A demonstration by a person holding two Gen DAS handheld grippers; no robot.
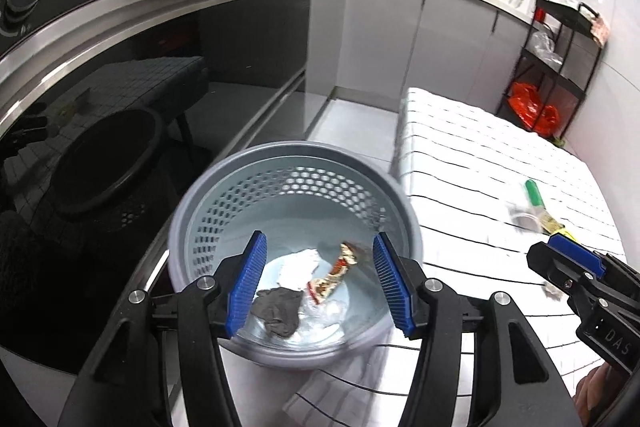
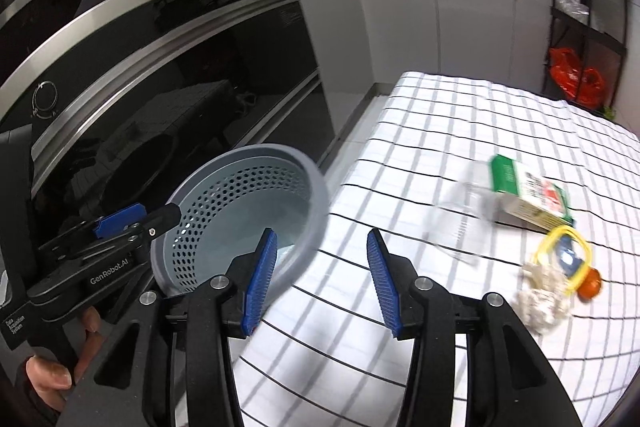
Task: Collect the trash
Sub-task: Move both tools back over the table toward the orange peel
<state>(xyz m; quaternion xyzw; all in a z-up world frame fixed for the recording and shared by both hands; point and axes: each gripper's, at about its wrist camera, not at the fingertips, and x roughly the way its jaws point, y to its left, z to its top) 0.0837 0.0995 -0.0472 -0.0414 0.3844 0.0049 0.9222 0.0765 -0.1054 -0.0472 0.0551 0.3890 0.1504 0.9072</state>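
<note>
Round grey perforated plastic bin (image 1: pixel 294 195) stood at left edge of white black-checked cloth counter (image 2: pixel 440 131), holding white paper (image 1: pixel 298 263), grey rag (image 1: pixel 278 311), red-printed wrapper (image 1: pixel 334 273). Left gripper (image 1: pixel 316 279) open above bin, empty; body read "GenRobot.AI". Right gripper (image 2: pixel 322 283) open, empty.

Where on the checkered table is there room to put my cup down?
The near stretch of checkered cloth between the gray basket and the crumpled paper is bare. It is crowded on the right, around the green carton.
</note>
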